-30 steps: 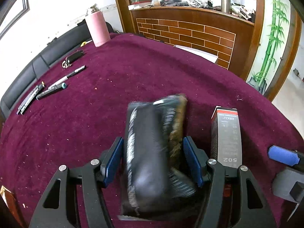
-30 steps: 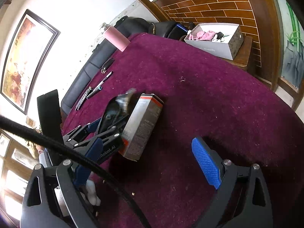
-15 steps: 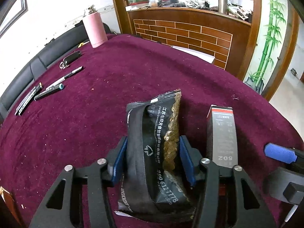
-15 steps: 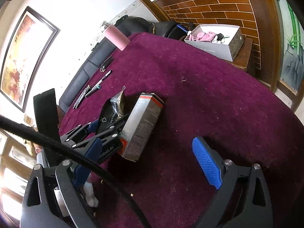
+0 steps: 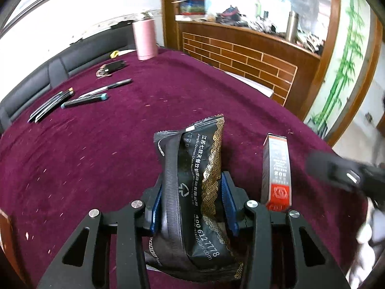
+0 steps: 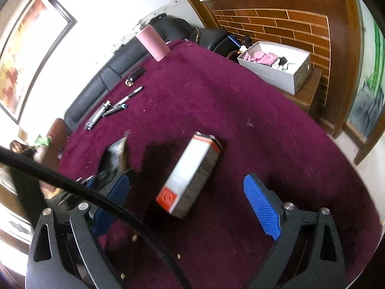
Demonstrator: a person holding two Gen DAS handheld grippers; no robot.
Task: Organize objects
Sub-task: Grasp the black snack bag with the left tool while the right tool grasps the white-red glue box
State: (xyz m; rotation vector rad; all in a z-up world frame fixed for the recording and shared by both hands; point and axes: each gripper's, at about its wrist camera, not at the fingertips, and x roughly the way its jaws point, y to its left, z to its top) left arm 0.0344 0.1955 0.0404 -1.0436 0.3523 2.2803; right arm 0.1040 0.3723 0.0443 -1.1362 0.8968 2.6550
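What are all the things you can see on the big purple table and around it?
snack packet: one, black with gold, between the left gripper's pads
glue box: one, grey and white with a red end, lying on the cloth beside the packet
pens: several, dark, far left of the table
key fob: one, black, near the bottle
bottle: one, pink, far edge
open box: one, white, on a side stand
tablecloth: one, maroon
left gripper: black with blue pads, closing on the packet
right gripper: same colours, open, empty

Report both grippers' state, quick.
Left gripper: jaws closing, blue pads pressed on the black snack packet.
Right gripper: open, holding nothing; the glue box lies on the cloth ahead of it.
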